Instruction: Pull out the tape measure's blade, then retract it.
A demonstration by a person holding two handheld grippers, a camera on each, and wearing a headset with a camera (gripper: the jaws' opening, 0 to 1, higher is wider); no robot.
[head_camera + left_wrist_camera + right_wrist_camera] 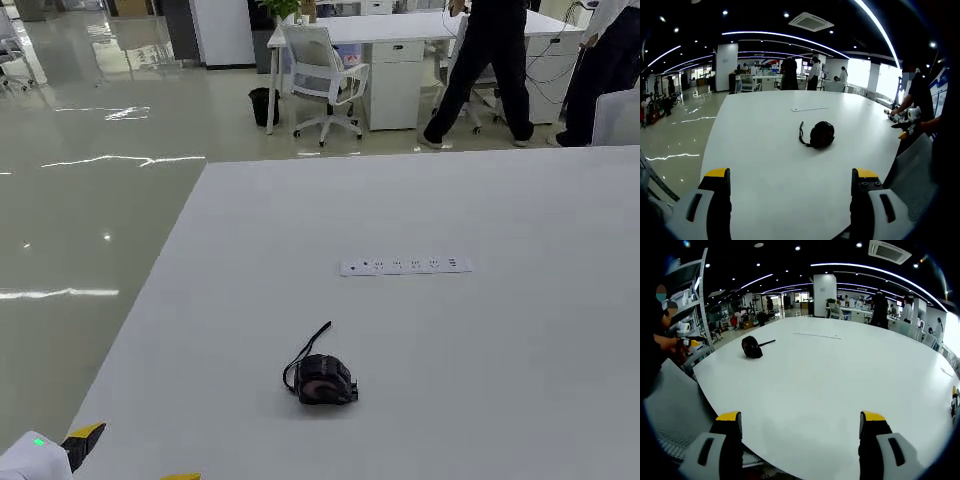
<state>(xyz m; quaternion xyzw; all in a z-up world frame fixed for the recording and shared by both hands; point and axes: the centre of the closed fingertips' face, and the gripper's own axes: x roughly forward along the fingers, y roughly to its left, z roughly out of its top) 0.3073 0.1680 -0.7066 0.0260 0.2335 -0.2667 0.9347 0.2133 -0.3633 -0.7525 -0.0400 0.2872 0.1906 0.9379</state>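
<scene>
**Tape measure untouched, both tools spread and empty**

The tape measure [323, 380] lies on the white desk [520, 360], near the front edge and well short of the power strip [405, 265]. Its dark strap [310, 345] trails loose on the surface behind it. The blade appears fully wound in, and its end hook is too small to make out.

The left tool [791, 175] hovers with its jaws wide apart and nothing between them, the case ahead and slightly to its right. The right tool [801, 417] is equally wide and empty, with the case far off to its left.

The case looks compact, hard and rounded, so it is probably dense for its size and liable to skate on the smooth desk. Gripping it across its flat sides should be the firmest hold. The strap is limp and makes a poor handle. The blade is likely thin, springy steel, best pinched at its end hook and let back slowly.
</scene>
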